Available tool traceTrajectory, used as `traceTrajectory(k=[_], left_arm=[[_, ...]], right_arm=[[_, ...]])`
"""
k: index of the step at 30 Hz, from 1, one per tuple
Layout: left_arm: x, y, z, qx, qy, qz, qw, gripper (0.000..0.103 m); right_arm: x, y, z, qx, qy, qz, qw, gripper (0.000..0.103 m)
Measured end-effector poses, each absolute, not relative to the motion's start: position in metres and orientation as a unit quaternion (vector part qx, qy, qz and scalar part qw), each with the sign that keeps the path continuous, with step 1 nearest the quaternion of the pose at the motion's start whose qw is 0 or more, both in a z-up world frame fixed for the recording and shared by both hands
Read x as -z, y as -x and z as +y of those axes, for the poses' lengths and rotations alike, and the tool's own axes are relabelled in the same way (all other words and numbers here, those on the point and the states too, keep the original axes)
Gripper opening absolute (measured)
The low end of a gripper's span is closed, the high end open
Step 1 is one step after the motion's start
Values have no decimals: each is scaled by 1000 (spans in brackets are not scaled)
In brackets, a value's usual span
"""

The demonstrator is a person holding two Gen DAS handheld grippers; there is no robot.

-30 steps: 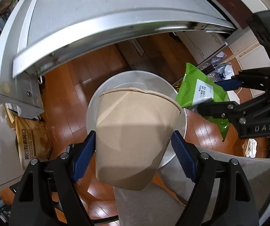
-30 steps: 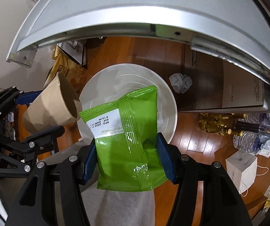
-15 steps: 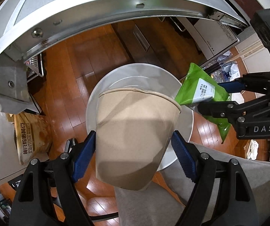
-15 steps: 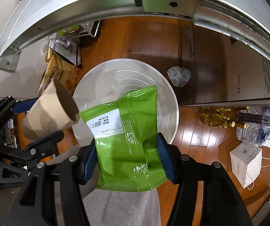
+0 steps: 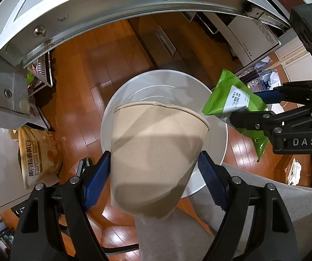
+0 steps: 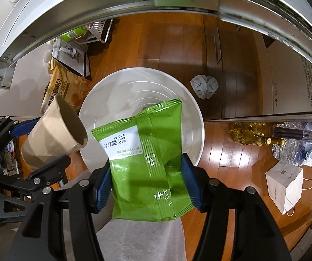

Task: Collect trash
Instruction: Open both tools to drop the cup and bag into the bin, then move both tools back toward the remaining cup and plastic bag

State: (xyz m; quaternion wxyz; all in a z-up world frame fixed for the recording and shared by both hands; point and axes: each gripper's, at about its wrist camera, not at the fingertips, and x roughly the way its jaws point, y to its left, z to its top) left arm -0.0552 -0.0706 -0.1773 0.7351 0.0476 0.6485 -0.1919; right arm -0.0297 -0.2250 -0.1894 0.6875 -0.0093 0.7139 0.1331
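Note:
My left gripper (image 5: 153, 169) is shut on a brown paper cup (image 5: 153, 152), its blue pads pressed on both sides, mouth pointing away and down. It hangs over a round white bin (image 5: 134, 91) on the wooden floor. My right gripper (image 6: 147, 174) is shut on a green snack bag (image 6: 147, 158) with a white label, held above the same bin (image 6: 116, 100). In the right wrist view the cup (image 6: 53, 132) and left gripper (image 6: 42, 145) hover at the bin's left rim. In the left wrist view the bag (image 5: 236, 106) and right gripper (image 5: 271, 108) sit at the bin's right.
A metal table edge (image 5: 90, 6) arches overhead. A crumpled grey wad (image 6: 203, 86) lies on the floor right of the bin. A brown flour sack (image 5: 38, 152) stands left. Bottles (image 6: 256, 136) and a white paper bag (image 6: 284, 182) sit at the right. A grey trouser leg (image 6: 138, 239) is below.
Both grippers kept their grips and stayed over the bin. The metal table edge has slid up and back in both views, and more floor and bin show beneath it.

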Motion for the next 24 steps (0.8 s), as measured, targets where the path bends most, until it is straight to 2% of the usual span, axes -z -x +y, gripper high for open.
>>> traceTrajectory(k=[7,10,19,24], left_arm=[[176,52,-69,195,-27,656,729,83],[176,52,-70,198,-22,658,727,93],[170,55,-74,199,-36,650,732,94],[167,55,-74,198,-40,648,734,94]], right_arm=[[192,28,-230,-126,-5,716,686,65],[191,26,-234,-121,-16,716,687,70],[184,24,-241,-114,-24,710,695,72],[177,27,-241,-116,-24,706,698,78]])
